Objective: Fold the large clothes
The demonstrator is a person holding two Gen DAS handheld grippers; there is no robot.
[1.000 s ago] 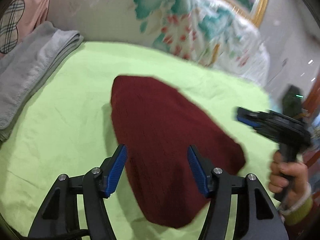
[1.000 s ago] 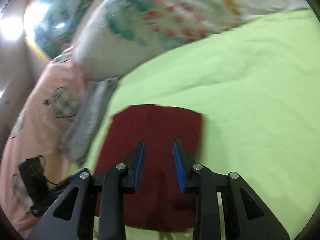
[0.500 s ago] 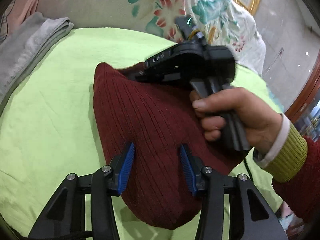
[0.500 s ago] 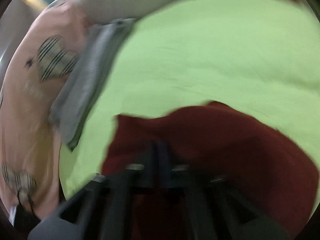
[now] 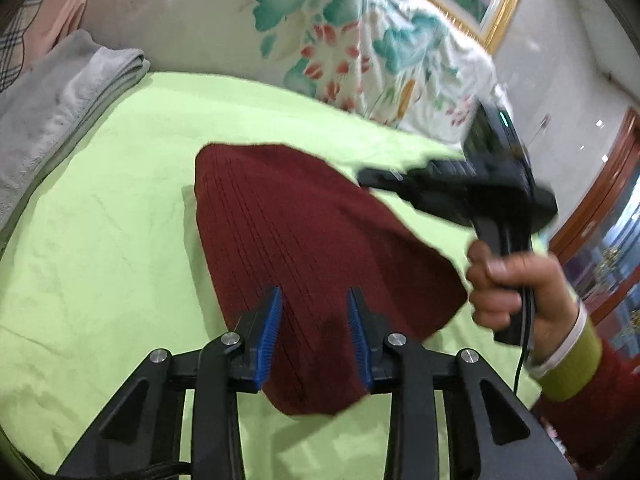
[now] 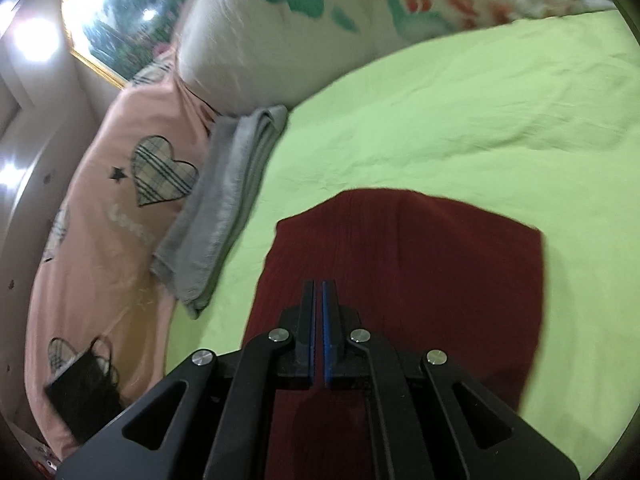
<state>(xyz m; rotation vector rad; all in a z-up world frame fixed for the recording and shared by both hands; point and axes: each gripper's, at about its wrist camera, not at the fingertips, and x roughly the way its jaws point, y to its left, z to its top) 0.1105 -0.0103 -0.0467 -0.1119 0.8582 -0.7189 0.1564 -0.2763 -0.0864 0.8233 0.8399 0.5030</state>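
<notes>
A dark red ribbed knit garment [image 5: 304,248] lies folded flat on the green bed sheet [image 5: 100,240]. It also shows in the right wrist view [image 6: 420,264]. My left gripper [image 5: 314,320] is open and empty, just above the garment's near end. My right gripper [image 6: 319,308] is shut with nothing between its pads, hovering over the garment's near half. In the left wrist view the right gripper [image 5: 472,184] appears held in a hand over the garment's right edge.
A folded grey towel [image 5: 52,112] lies at the sheet's left edge, also in the right wrist view [image 6: 224,208]. A floral quilt [image 5: 320,32] is bunched at the back. A pink heart-print cover [image 6: 120,200] and a black device [image 6: 84,392] lie left.
The right gripper has closed and pulled back from the garment's middle toward its right edge. The left gripper stays open over the near end, its jaws a little narrower than a second ago.
</notes>
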